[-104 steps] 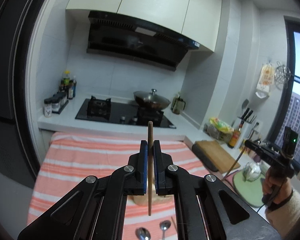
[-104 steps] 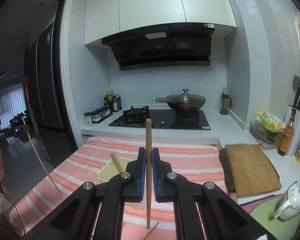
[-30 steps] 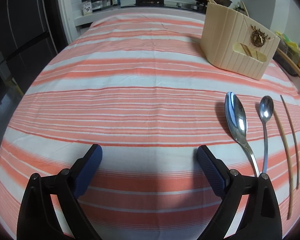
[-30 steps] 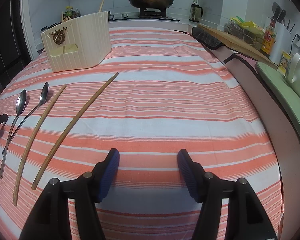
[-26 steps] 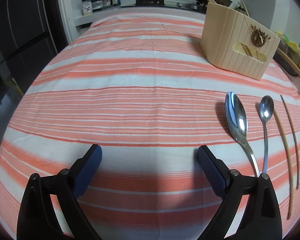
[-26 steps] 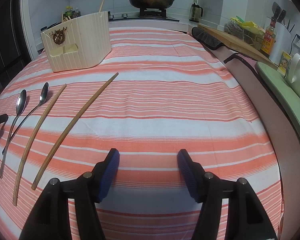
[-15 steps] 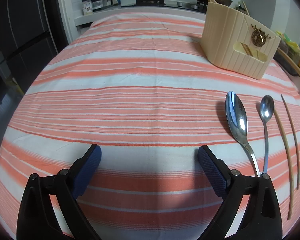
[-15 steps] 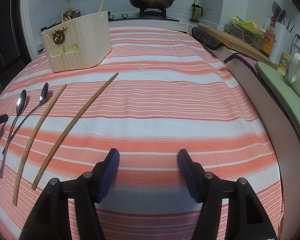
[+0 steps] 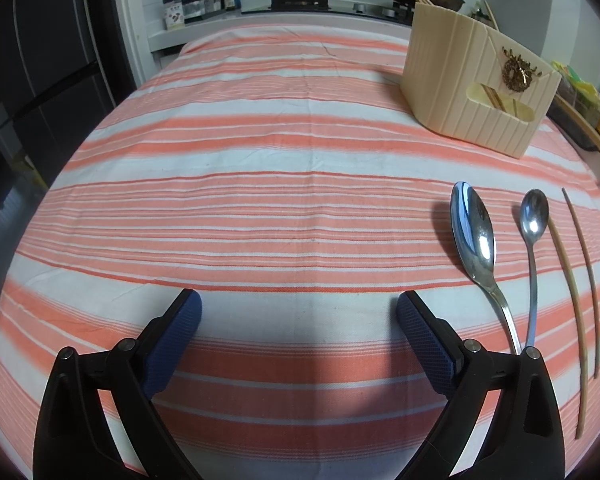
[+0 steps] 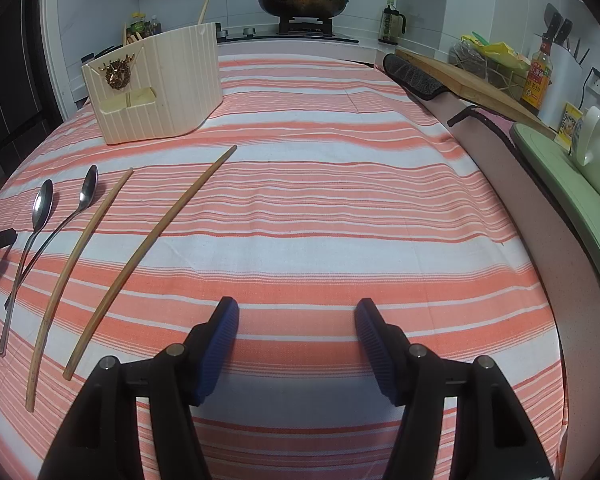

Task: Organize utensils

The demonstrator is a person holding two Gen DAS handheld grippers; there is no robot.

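**Both grippers released over striped cloth; utensils laid out beside holder**

The left gripper (image 9: 298, 306) stands with jaws spread wide, nothing between the pads, above the orange-and-white striped cloth (image 9: 260, 200); the right gripper (image 10: 296, 314) is likewise released and empty. Four utensils lie side by side on the cloth, apart from both grippers: a large spoon (image 9: 474, 240), a small spoon (image 9: 533, 224), and two chopsticks (image 10: 80, 264) (image 10: 152, 242). The cream utensil holder (image 10: 172, 88) stands upright beyond them; it appears to contain further chopsticks, though distortion obscures the count. A lidded wok (image 10: 302, 2) sits on the stove behind.
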